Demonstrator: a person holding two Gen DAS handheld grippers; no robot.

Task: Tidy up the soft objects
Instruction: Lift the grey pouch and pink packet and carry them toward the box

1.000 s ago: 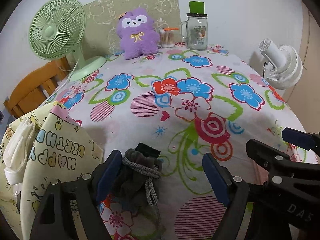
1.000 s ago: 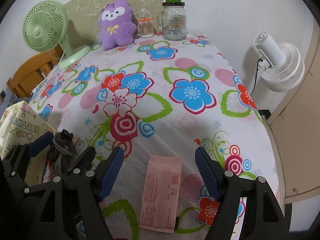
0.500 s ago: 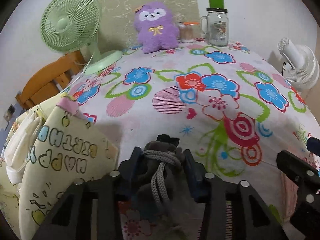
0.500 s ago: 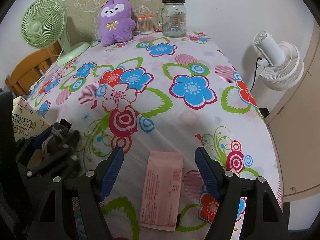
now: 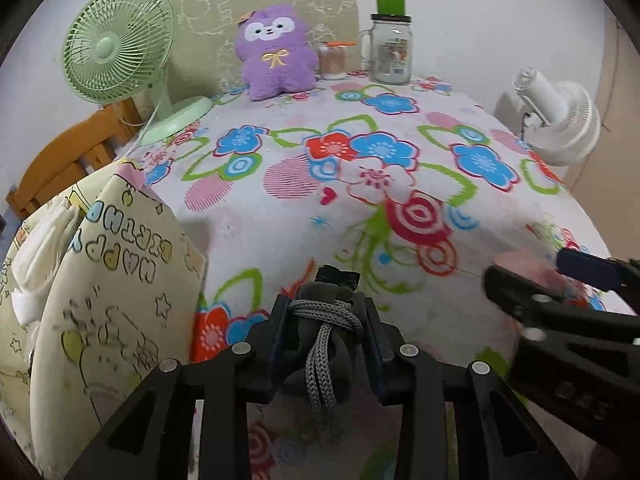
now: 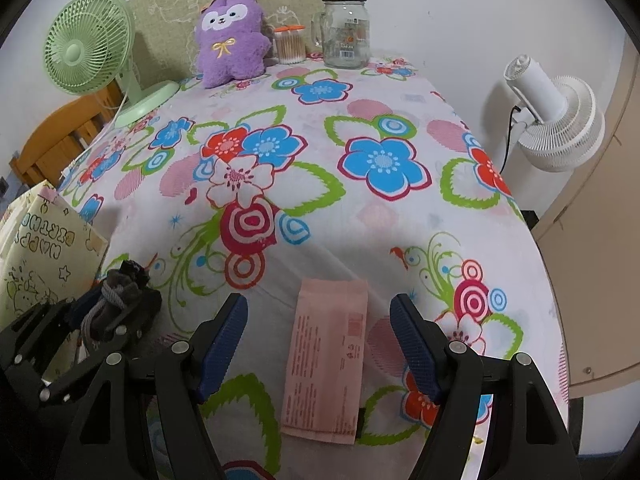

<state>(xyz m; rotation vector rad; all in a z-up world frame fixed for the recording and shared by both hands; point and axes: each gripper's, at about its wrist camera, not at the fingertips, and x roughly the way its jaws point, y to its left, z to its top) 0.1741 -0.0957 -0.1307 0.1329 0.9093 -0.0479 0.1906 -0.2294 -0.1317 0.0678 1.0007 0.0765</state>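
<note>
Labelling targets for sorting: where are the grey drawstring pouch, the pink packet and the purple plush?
grey drawstring pouch (image 5: 326, 322): left wrist view, knotted cord.
pink packet (image 6: 326, 360): right wrist view, printed face.
purple plush (image 5: 276, 62): left wrist view, belly.

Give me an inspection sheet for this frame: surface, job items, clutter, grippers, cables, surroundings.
Surface: floral tablecloth covering the table.
Job's things: grey drawstring fabric pouch; flat pink paper packet; cream birthday gift bag.
Clutter: purple plush toy, glass mug jar, cotton-swab tub, green desk fan.
Grippers: left gripper closing on the pouch; right gripper open over the packet.
Cables: black cord at white fan.
Surroundings: wooden chair.
</note>
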